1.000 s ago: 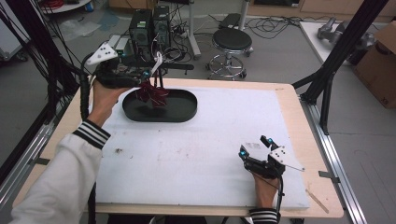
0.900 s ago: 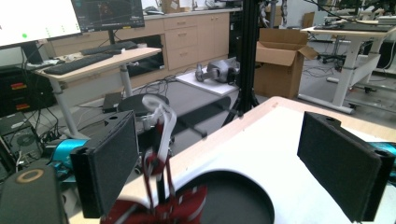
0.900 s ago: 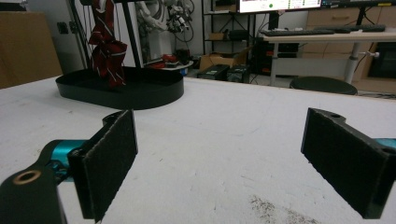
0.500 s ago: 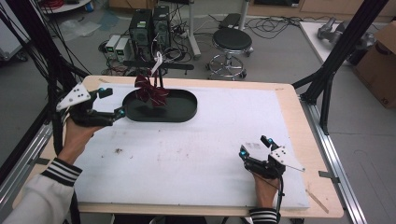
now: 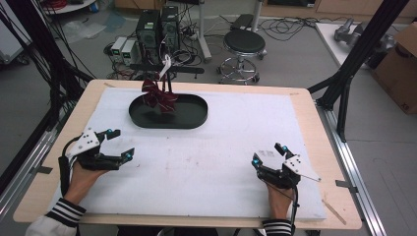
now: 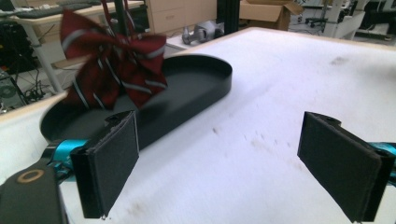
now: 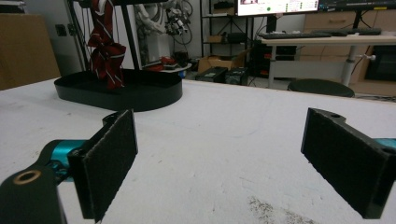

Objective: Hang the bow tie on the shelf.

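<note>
High view: your left claw [image 5: 120, 144] sits low over the desk's [image 5: 211, 162] white mat near the left edge, jaws apart, nothing in them. Your right claw [image 5: 268, 154] is near the front right, also spread and empty. The black oval tray [image 5: 189, 115] is at the far side, with the red striped bow [image 5: 158, 96] at its left end.

Left gripper view: jaws wide, tray and bow ahead.

Right gripper view: jaws wide, tray farther off.
</note>
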